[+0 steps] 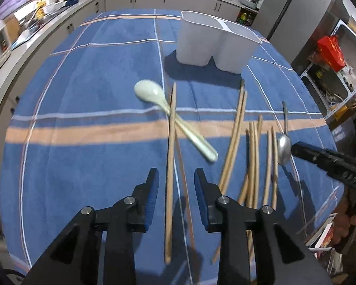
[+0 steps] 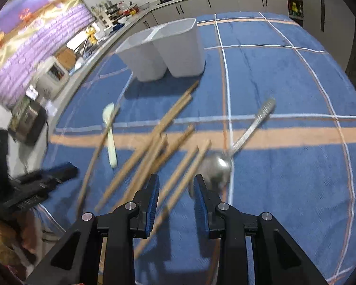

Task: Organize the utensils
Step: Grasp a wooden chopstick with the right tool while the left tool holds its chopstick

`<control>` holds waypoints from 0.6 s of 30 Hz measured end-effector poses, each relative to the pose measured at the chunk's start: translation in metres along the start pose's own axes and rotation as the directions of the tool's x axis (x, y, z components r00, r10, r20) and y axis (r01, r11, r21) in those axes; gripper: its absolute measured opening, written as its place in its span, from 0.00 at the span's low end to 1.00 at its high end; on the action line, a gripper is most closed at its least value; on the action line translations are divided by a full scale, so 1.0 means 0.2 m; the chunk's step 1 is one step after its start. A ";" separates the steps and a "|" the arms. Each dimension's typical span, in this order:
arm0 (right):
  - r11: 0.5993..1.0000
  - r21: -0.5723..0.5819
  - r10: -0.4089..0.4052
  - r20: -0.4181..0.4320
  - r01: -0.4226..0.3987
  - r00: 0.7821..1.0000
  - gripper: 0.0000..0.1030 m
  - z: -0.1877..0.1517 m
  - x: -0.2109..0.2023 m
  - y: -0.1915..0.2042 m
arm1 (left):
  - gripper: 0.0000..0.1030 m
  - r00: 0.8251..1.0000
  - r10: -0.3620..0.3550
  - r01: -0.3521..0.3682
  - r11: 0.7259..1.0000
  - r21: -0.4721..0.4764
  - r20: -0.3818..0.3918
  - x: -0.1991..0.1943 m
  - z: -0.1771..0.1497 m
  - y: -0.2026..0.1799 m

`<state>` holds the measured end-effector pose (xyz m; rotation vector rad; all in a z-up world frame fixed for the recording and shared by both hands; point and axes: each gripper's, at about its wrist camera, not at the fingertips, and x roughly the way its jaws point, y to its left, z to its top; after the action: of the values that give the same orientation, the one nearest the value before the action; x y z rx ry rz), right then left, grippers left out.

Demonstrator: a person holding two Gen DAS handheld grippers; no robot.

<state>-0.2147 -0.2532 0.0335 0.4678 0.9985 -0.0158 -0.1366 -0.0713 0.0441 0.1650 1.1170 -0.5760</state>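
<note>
- A blue cloth (image 1: 87, 156) with white lines and a peach stripe covers the table; everything else lies or stands on it.
- The white holder (image 1: 216, 45) — two joined compartments, upright — stands at the far side of the cloth; nothing shows above either rim. It is the landmark for all below.
- Chopsticks: one long chopstick (image 1: 170, 166) runs from near the holder's front straight toward the left camera, passing between the left fingers, with a second, thinner-looking one just beside it. A loose bunch (image 1: 254, 161) lies nearer than the holder's right compartment, roughly parallel and partly overlapping; how many, I cannot tell.
- The pale green spoon (image 1: 168, 118) lies in front of the holder's left compartment, bowl toward the holder, handle slanting away from it. The long chopstick crosses over its handle.
- The metal spoon (image 1: 284, 150) lies furthest right of the holder, beyond the bunch, bowl nearer the cameras, handle pointing back toward the holder's side of the cloth.
- Left gripper (image 1: 176, 178): jaws part-way apart, blue pads clear of the chopstick that runs between them — nothing gripped.
- Right gripper (image 2: 176, 182): jaws part-way apart above two chopsticks of the bunch, which slant through the gap; the pads do not press them. The metal spoon's bowl (image 2: 217, 166) sits just beyond its right finger.
</note>
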 end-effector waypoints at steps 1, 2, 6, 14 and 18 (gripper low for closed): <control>1.000 0.019 0.011 0.002 -0.011 1.000 0.31 0.05 0.02 0.00 | 0.28 1.000 0.002 -0.002 1.000 0.010 -0.004 0.03 0.03 0.00; 0.999 0.030 0.015 0.003 -0.016 1.000 0.31 0.09 0.03 -0.01 | 0.28 1.000 0.005 -0.005 1.000 0.024 -0.008 0.07 0.07 0.00; 0.997 0.073 0.017 0.009 -0.017 1.000 0.31 0.27 0.11 -0.02 | 0.28 0.999 0.011 -0.009 0.999 0.051 -0.038 0.19 0.15 0.00; 0.985 0.167 -0.034 -0.052 0.042 0.998 0.31 0.55 0.41 -0.09 | 0.15 0.998 -0.012 0.015 0.998 0.054 -0.062 0.26 0.20 0.07; 0.986 0.088 -0.138 -0.052 0.142 0.989 0.31 0.62 0.52 -0.01 | 0.11 0.997 -0.043 0.045 0.998 0.036 -0.069 0.26 0.21 0.12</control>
<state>-0.0582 -0.2826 0.0047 0.4828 1.0772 -0.1781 -0.0746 -0.0870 0.0144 0.1940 1.1784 -0.6350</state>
